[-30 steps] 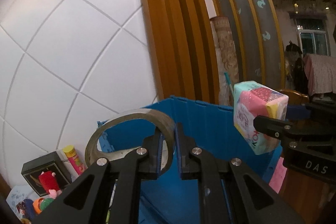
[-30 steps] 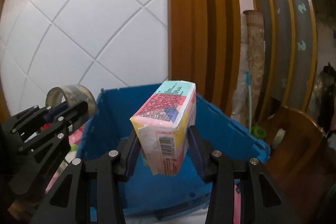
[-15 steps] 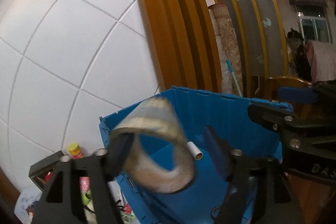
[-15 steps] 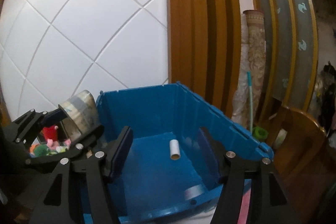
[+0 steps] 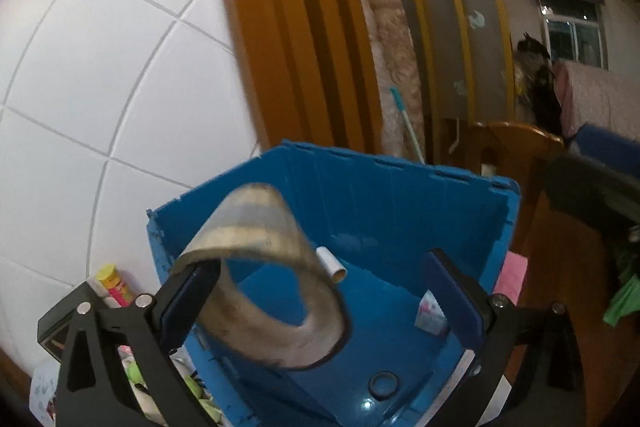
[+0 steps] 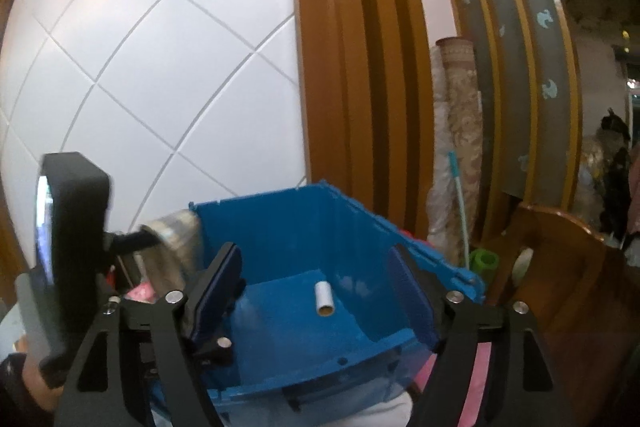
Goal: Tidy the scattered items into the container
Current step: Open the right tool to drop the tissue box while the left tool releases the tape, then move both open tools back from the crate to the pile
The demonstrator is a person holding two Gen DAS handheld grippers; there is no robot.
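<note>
A blue bin [image 5: 400, 211] stands in front of both grippers. My left gripper [image 5: 320, 275] is over it, its jaws opening wide. A worn brown tape roll [image 5: 256, 227] hangs tilted on the left finger, and the pads do not press on it. In the right wrist view the tape roll [image 6: 176, 239] shows at the bin's [image 6: 280, 227] left corner. My right gripper [image 6: 314, 259] is opening with nothing between its fingers. A colourful tissue pack [image 5: 430, 311] lies on the bin floor at the right. A small white tube [image 6: 323, 297] lies mid-floor.
Left of the bin sit a black box [image 5: 60, 319], a yellow-capped tube [image 5: 112, 285] and small toys. A white tiled wall rises behind. A rolled carpet [image 6: 460, 147], a blue-handled broom [image 6: 460, 211] and a wooden chair [image 6: 560, 267] stand to the right.
The right gripper has opened and the tissue pack has dropped into the bin. The left gripper has opened wide, and the tape roll has tipped over onto its left finger.
</note>
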